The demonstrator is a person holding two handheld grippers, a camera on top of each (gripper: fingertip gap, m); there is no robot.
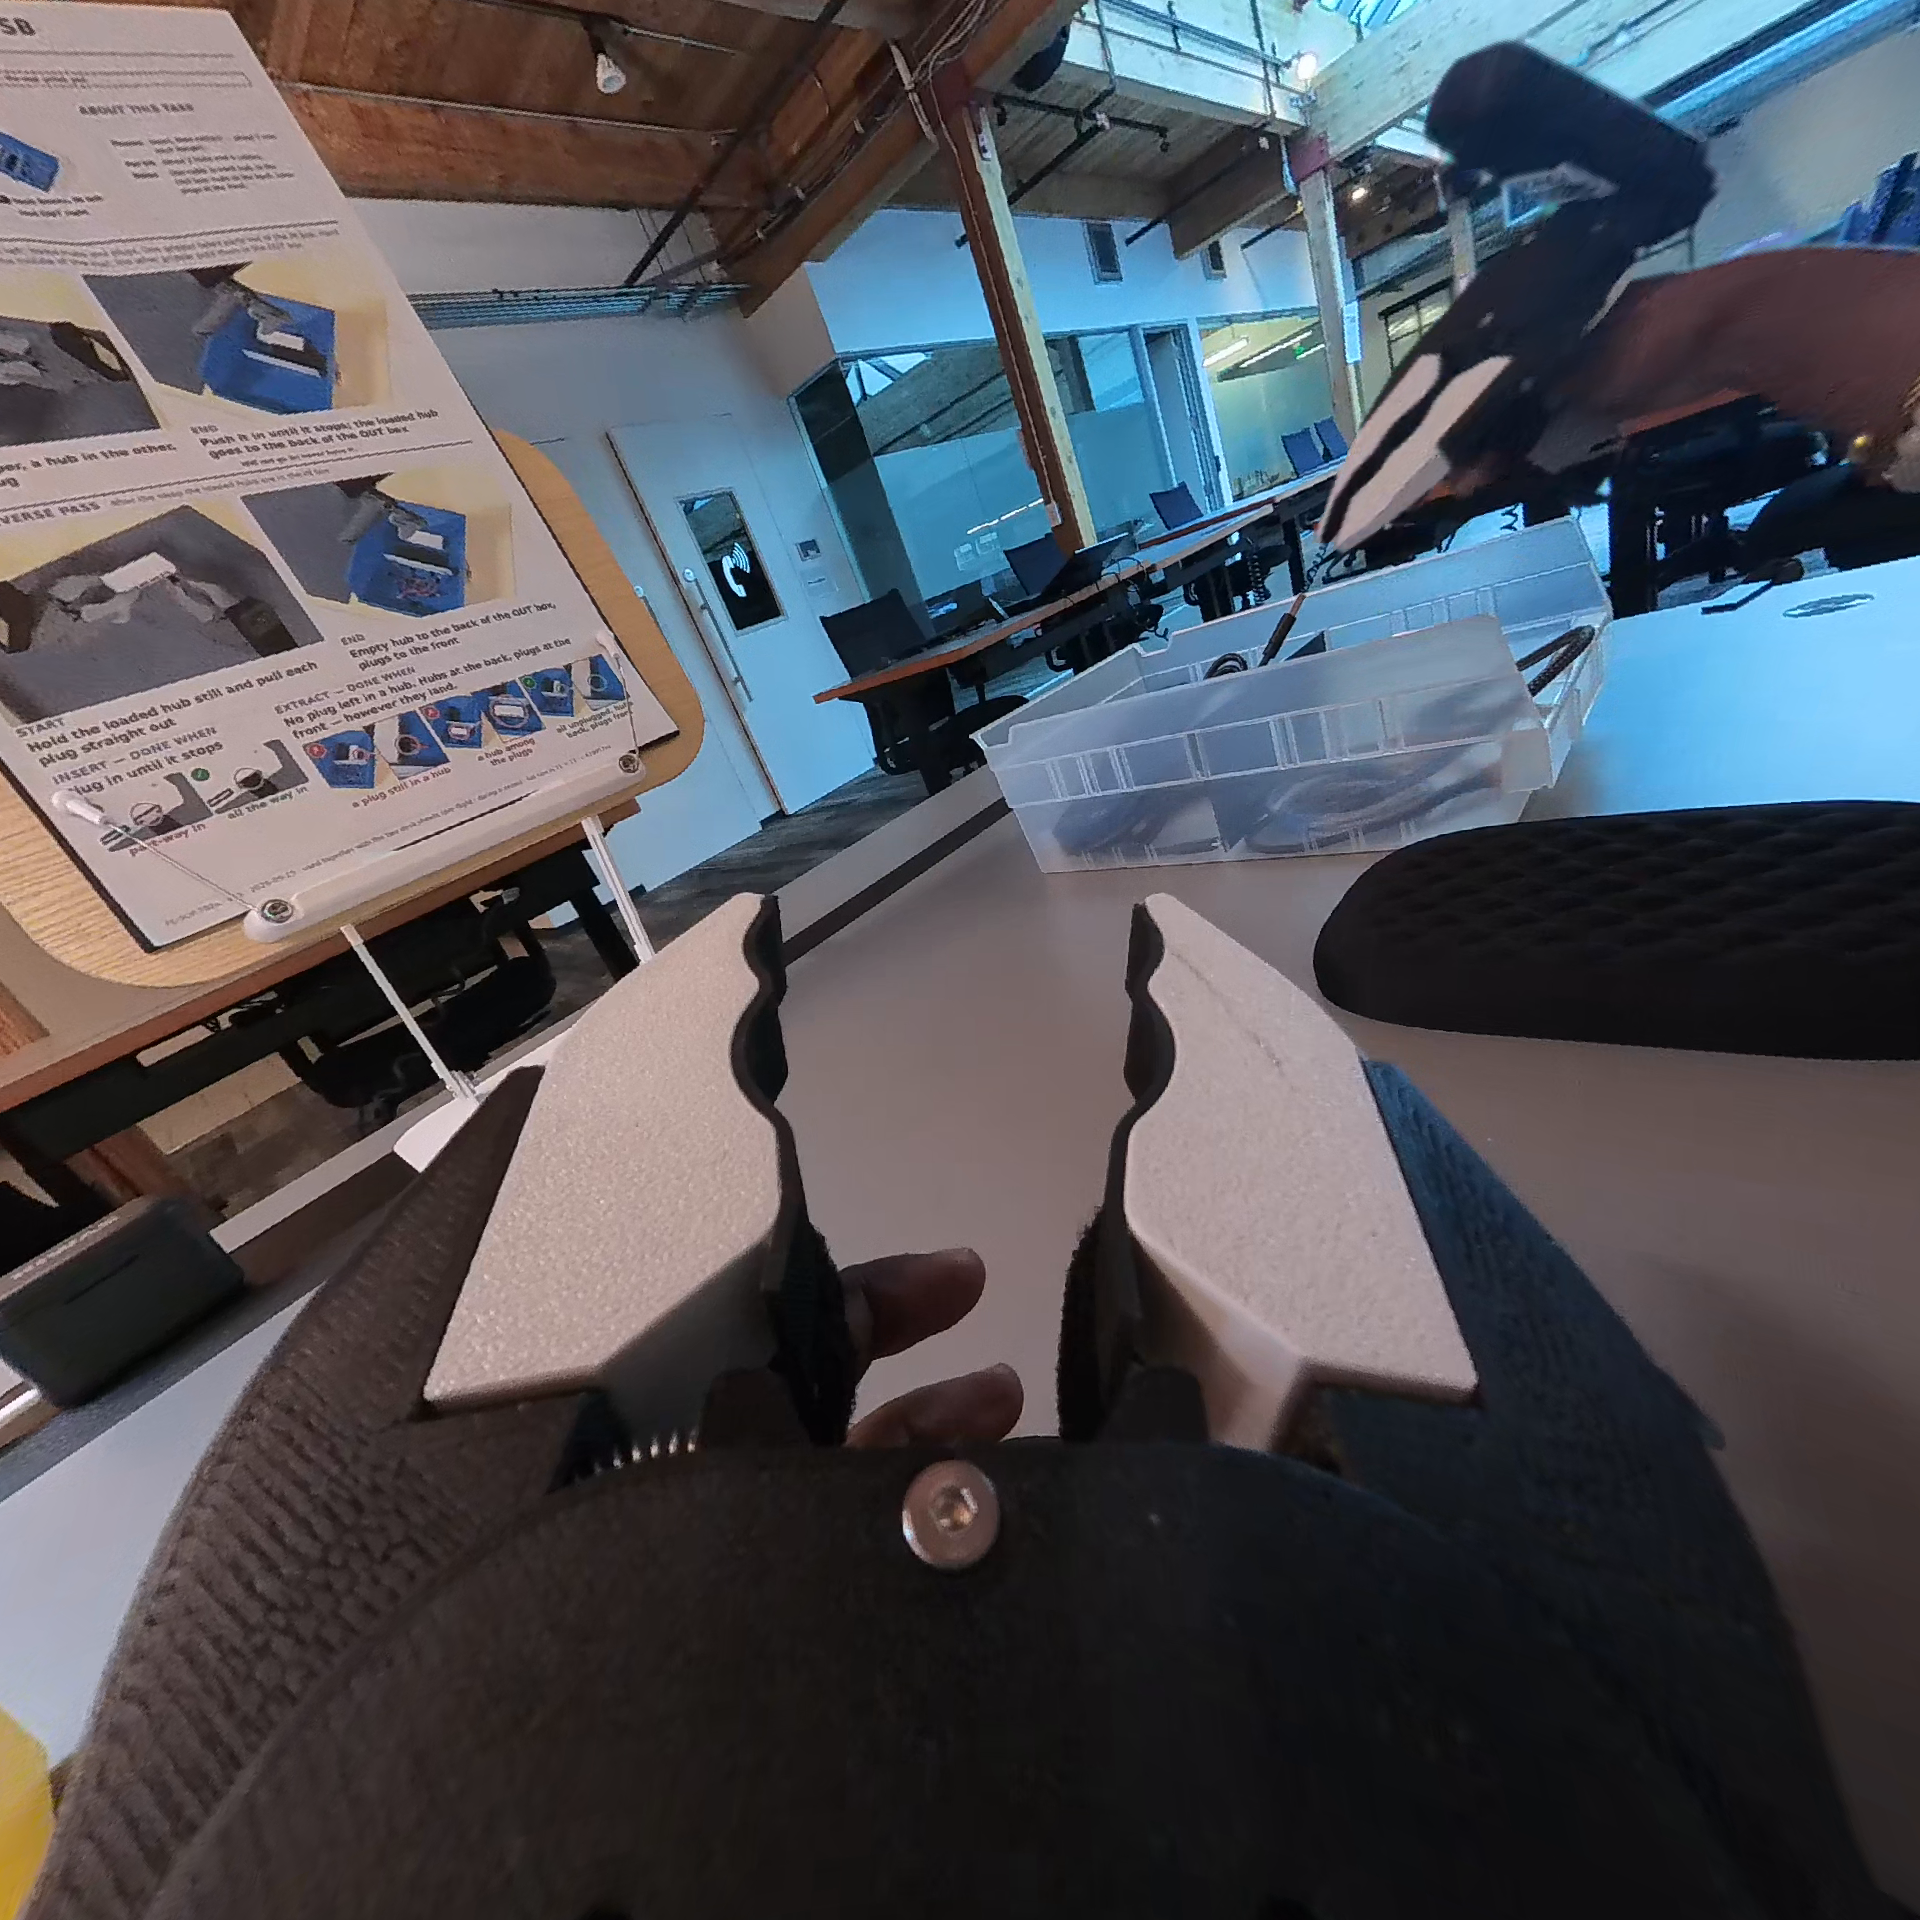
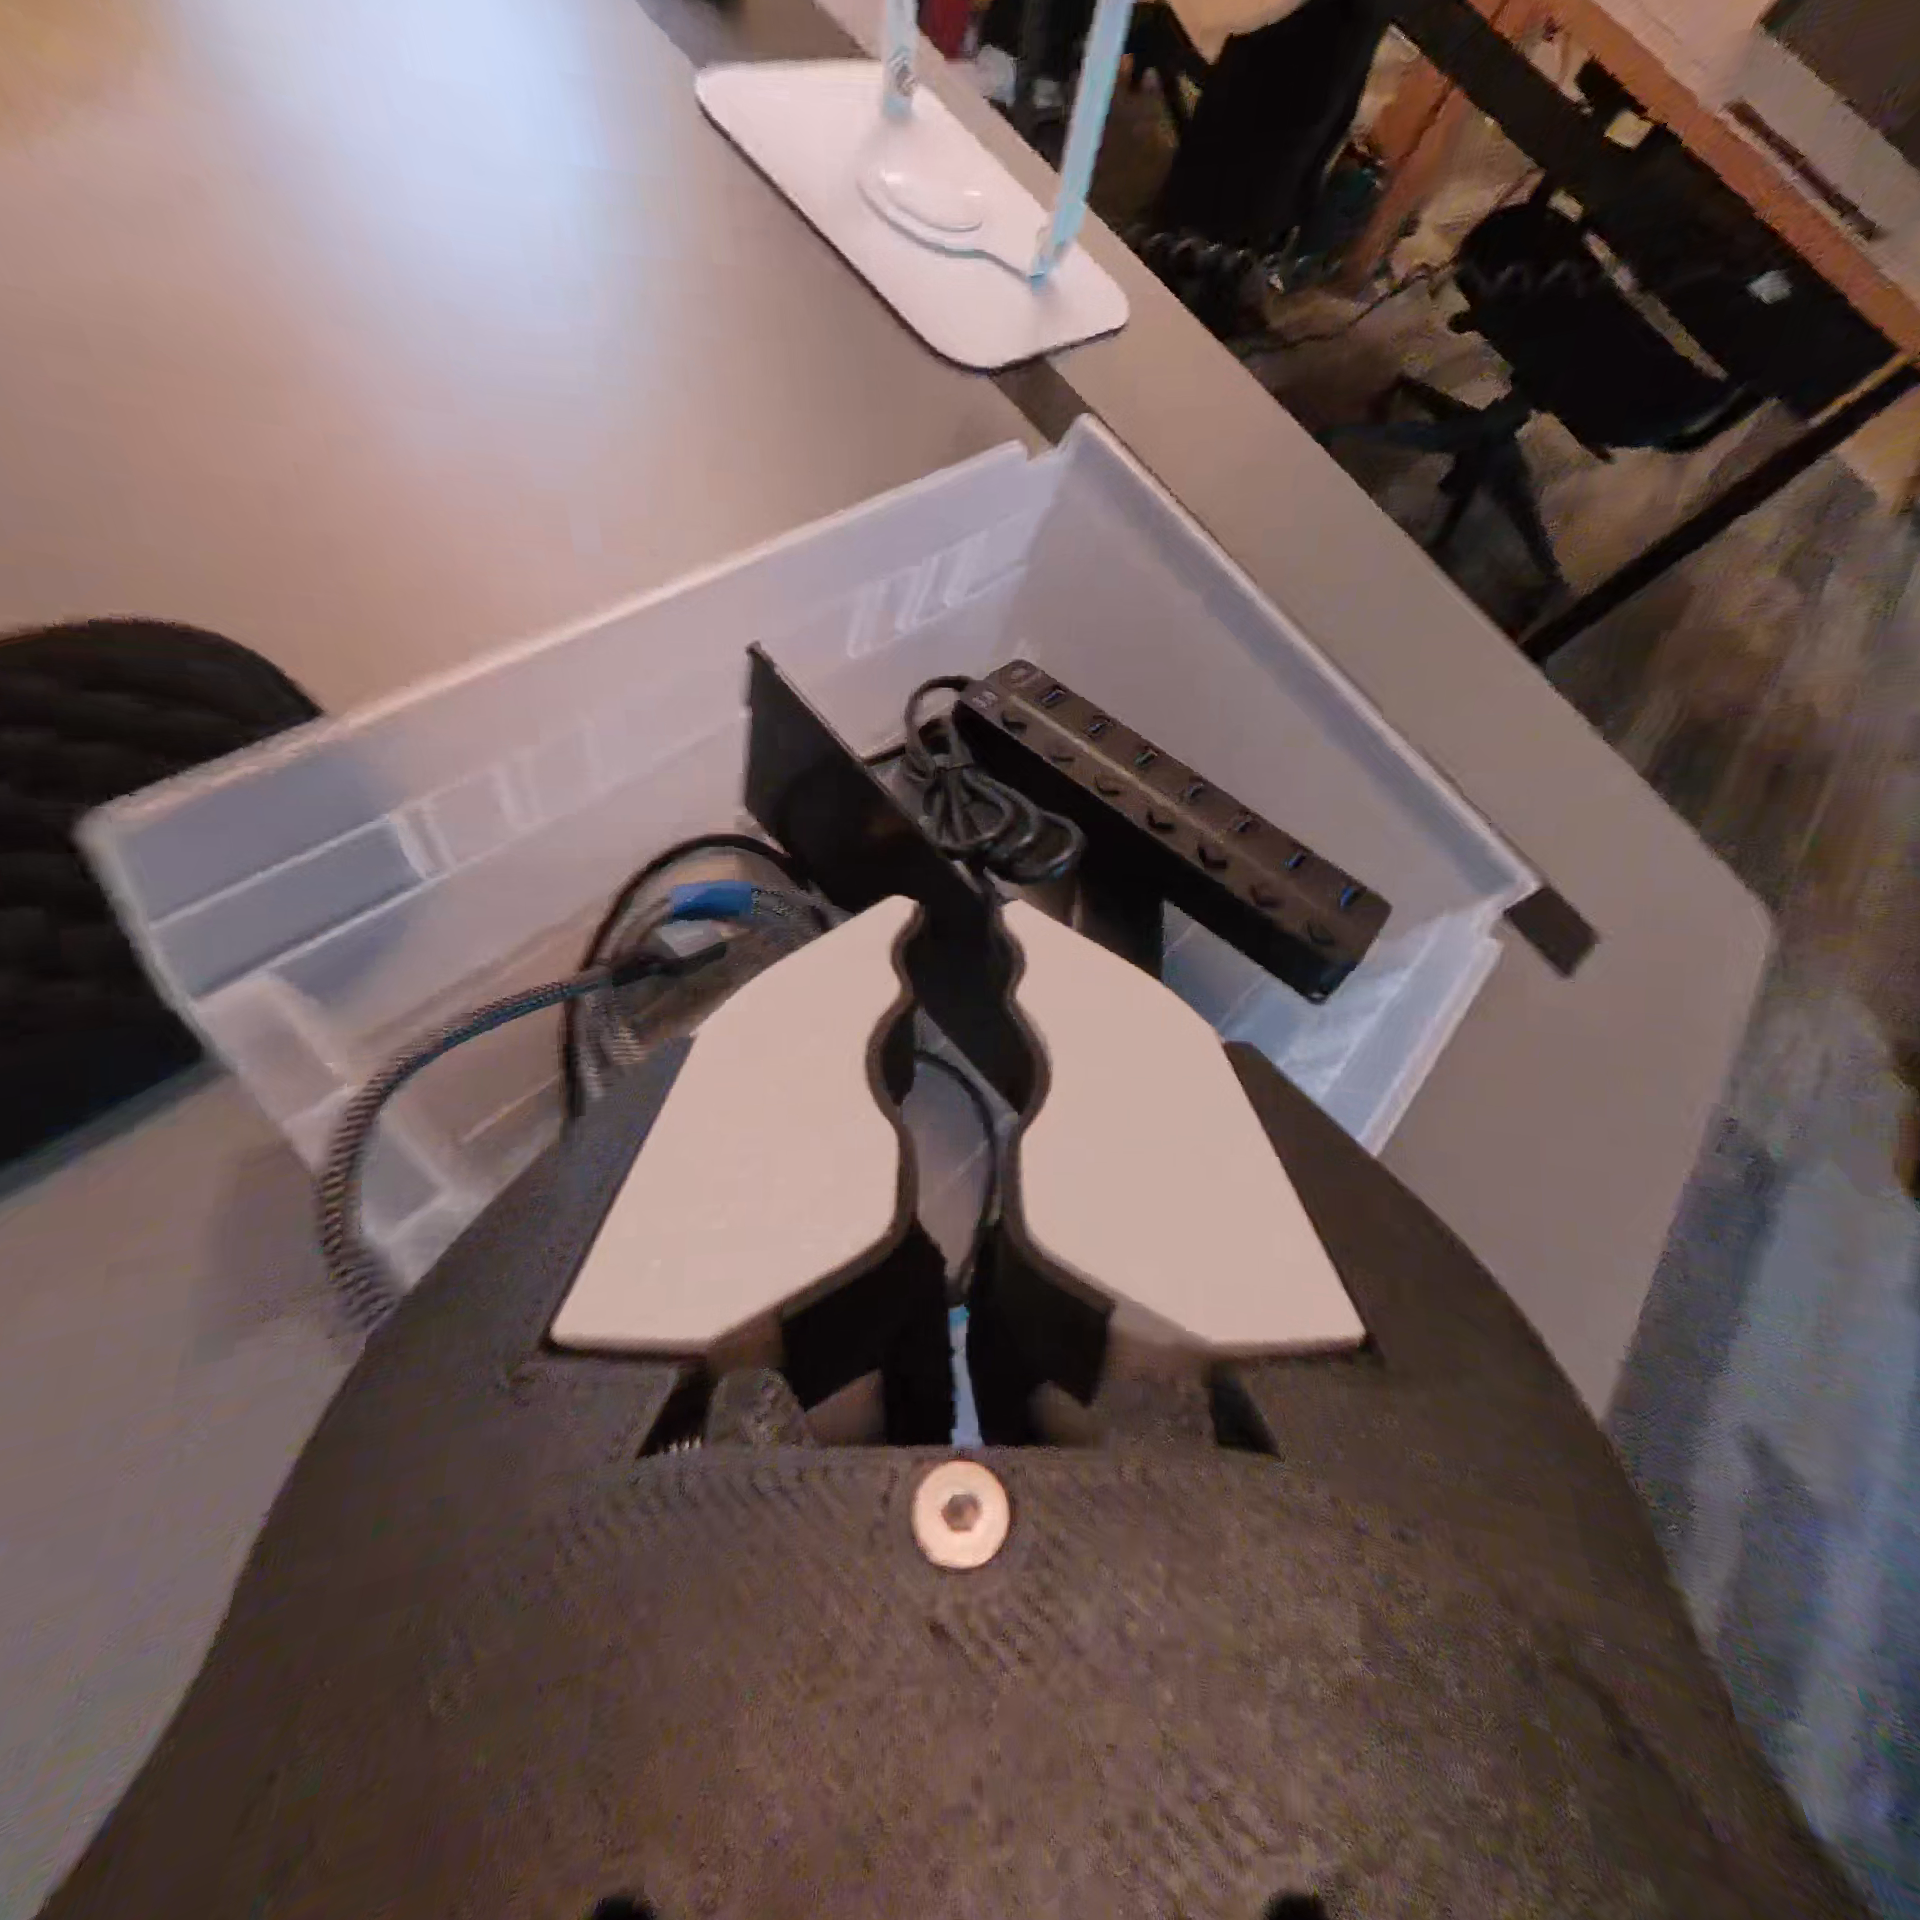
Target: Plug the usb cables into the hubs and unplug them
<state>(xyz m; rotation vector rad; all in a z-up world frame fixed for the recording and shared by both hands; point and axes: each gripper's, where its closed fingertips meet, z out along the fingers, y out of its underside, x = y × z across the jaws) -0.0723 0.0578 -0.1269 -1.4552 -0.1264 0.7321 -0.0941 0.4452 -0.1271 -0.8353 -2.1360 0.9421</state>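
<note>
Two grippers are mine to steer, and nearest me the left gripper (image 1: pixel 954 935) hovers low over the grey table (image 1: pixel 966 1122) with its tongs spread wide and nothing between them. At about two o'clock from it lies a black mesh pad (image 1: pixel 1642 925), and past that the clear bin (image 1: pixel 1262 748) holding the task's things. In its own view, the right gripper (image 2: pixel 961 925) hangs above that bin (image 2: pixel 623 665) with its tongs drawn nearly together; I cannot tell whether anything thin is pinched there. A braided cable (image 2: pixel 416 1081) spills over the bin wall at nine o'clock, its plug (image 2: pixel 665 961) just inside. Beyond a black divider (image 2: pixel 831 790), at one o'clock, the long black hub (image 2: pixel 1174 821) leans against the far wall beside a coiled black lead (image 2: pixel 977 810). I judge the step is picking up: I should spread the right tongs before descending, choose the plug body rather than the cable, and bring the left across for the hub.
</note>
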